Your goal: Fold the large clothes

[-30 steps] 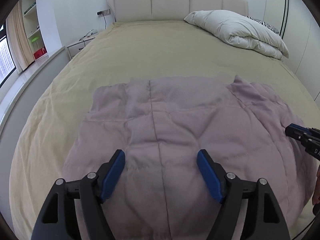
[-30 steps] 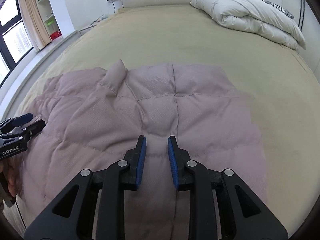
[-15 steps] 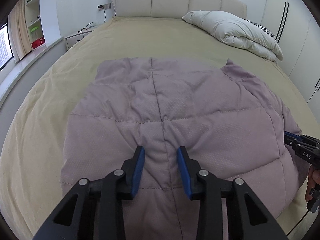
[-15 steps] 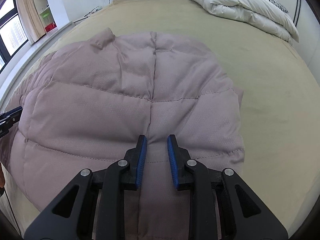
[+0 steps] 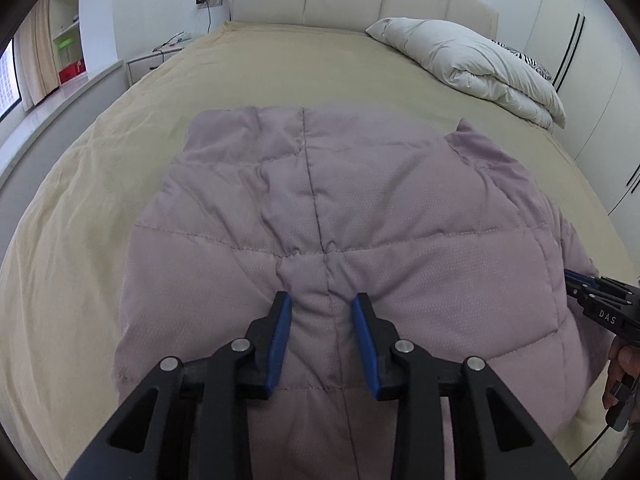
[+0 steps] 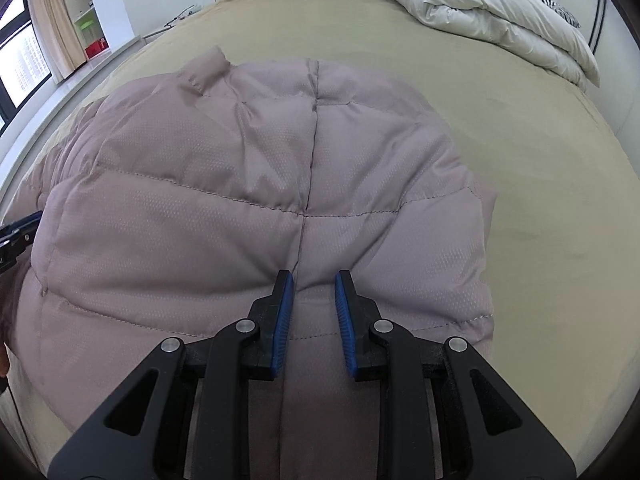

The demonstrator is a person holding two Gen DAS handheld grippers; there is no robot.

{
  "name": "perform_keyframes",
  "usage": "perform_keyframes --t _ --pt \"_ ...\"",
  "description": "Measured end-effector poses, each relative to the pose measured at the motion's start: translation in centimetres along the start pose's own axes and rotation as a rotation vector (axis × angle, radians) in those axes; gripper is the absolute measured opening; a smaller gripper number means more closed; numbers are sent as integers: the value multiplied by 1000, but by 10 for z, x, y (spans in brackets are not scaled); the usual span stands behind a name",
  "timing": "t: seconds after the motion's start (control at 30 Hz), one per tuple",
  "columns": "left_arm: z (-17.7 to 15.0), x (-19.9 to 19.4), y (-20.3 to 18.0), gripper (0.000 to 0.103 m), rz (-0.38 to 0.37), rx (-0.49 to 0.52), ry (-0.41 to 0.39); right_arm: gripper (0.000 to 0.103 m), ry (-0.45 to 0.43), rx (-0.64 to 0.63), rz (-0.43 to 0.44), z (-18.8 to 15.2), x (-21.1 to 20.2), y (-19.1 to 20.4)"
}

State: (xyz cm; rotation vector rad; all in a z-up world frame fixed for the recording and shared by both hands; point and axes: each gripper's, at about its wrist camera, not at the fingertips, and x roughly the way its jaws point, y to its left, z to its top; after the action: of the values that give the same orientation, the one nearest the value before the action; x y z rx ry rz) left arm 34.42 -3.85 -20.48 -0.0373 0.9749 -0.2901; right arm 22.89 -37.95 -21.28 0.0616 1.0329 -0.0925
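Note:
A mauve quilted puffer jacket [image 5: 340,208] lies on the beige bed and also fills the right wrist view [image 6: 248,184]. My left gripper [image 5: 322,300] is shut on a pinch of the jacket's near edge, fabric bunched between its blue pads. My right gripper [image 6: 314,280] is shut on the near edge of the jacket too, at its right side. The right gripper's tip shows at the right edge of the left wrist view [image 5: 576,284]. The left gripper's tip shows at the left edge of the right wrist view [image 6: 24,228].
The beige bed cover [image 5: 280,72] stretches to a padded headboard [image 5: 340,0]. A folded white duvet [image 5: 472,64] lies at the far right. A nightstand [image 5: 152,60] and a shelf by the window stand to the left. A wardrobe [image 5: 600,80] lines the right.
My left gripper closed from wide open onto the jacket's near edge. Both grippers pulled the jacket's near part up and toward me; it now bulges higher in both views.

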Motion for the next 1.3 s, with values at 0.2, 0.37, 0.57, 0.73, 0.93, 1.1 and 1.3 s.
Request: perform_keyframes --t 0.2,0.37,0.57,0.73,0.93,1.1,1.3 --pt "-39 -32 -6 34 39 61 -63 22 -110 2 171 -20 -62 33" --pt "-36 -15 -4 34 31 34 -33 22 -40 -209 39 -38 -26 112" --pt "-31 -16 2 34 -3 10 -12 22 -27 -138 102 -37 -18 106" --pt "-46 -73 28 67 -69 -34 -122 22 -118 38 250 -34 -56 48" --pt "-58 -115 99 89 -69 -219 -211 87 -236 248 305 -44 -83 -31" --pt "-63 -87 150 92 -209 -444 -90 87 -212 340 340 -53 -81 -74" --pt "-54 -42 165 97 -379 -547 30 87 -151 436 434 -56 -57 -130"
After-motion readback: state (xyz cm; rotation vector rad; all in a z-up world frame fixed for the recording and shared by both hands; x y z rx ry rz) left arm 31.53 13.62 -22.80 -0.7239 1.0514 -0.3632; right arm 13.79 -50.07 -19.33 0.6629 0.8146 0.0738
